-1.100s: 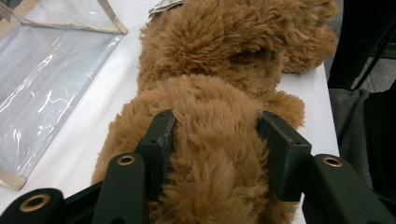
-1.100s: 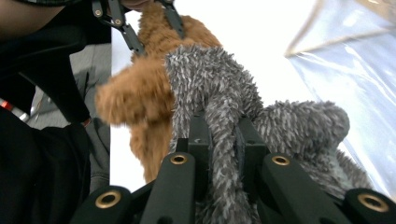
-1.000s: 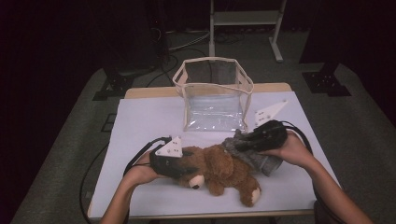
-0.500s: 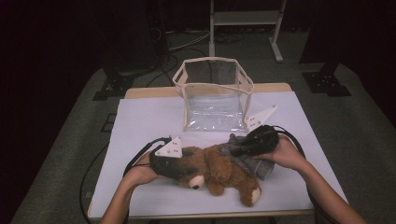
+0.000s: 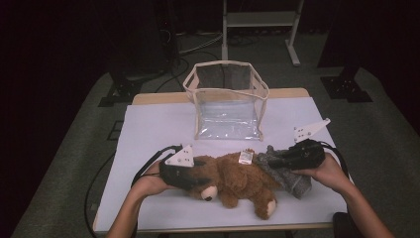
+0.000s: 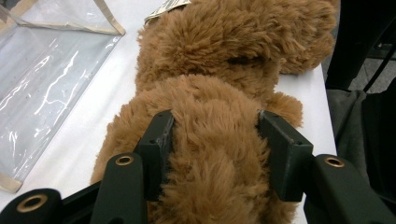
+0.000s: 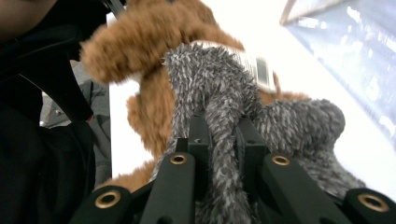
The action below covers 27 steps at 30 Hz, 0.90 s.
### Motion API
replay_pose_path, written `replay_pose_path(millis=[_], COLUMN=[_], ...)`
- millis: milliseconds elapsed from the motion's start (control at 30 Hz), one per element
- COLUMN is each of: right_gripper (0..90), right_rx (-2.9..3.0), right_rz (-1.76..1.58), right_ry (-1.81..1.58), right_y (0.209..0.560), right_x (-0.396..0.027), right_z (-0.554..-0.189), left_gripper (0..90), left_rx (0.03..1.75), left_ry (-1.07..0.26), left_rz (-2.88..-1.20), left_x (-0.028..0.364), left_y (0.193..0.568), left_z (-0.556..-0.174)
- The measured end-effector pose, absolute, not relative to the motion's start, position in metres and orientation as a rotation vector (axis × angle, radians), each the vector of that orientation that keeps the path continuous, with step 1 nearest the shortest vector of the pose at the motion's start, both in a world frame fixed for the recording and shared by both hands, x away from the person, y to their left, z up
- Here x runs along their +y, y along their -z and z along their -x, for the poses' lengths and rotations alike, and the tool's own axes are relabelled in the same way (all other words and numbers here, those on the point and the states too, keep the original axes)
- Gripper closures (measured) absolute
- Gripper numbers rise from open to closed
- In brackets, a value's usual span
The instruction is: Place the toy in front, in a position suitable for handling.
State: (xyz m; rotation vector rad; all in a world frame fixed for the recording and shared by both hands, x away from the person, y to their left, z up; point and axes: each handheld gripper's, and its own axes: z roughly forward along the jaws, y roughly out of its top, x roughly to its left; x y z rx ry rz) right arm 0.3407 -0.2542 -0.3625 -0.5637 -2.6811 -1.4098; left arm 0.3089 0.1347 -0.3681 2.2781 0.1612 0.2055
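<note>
Start at the lower left of the high view: your left tongs [image 5: 194,177] are part closed around the head end of the brown teddy bear [image 5: 233,181]. In the left gripper view the two jaws press into the plush on either side, so they have hold of it. The bear lies on its side across the lower middle of the white counter [image 5: 148,129], a paper tag [image 5: 245,157] at its back.

Expect it to be light, soft and squashy. The fur gives under the pads, so a shallow pinch may slide off the pile; take a deep bite across the head or body rather than a limb.

At the lower right, your right tongs [image 5: 277,162] are nearly shut on a grey fuzzy garment [image 5: 289,176] at the bear's rear end. The right gripper view shows a fold of it pinched between the jaws. It is limp cloth and will drape and stretch, so keep the hold near an edge.

In the upper middle stands a clear plastic bag [image 5: 228,106] with a beige rim, open at the top, with nothing inside.
</note>
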Motion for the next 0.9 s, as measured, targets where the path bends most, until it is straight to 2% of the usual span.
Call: replay_pose_path(millis=[233,400,633,900], right_gripper=[79.2,79.2,79.2,79.5], right_rx=[-2.726,-2.745,-2.754,-2.744], right_rz=[0.4,0.271,0.226,0.278], right_ry=[1.444,1.44,1.34,1.294], right_y=[0.324,0.311,0.327,0.353], right_x=[-0.215,-0.174,-0.139,-0.148], right_z=[-0.345,-0.352,-0.362,-0.358], left_gripper=[48.8,48.9,48.9,46.1], left_rx=[0.156,0.152,0.151,0.141], left_ry=[-0.21,-0.213,-0.209,-0.226], left_rz=[-2.274,-2.273,-2.266,-2.264], left_x=[0.134,0.134,0.134,0.134], left_y=[0.368,0.368,0.37,0.368], left_z=[-0.309,-0.308,-0.308,-0.307])
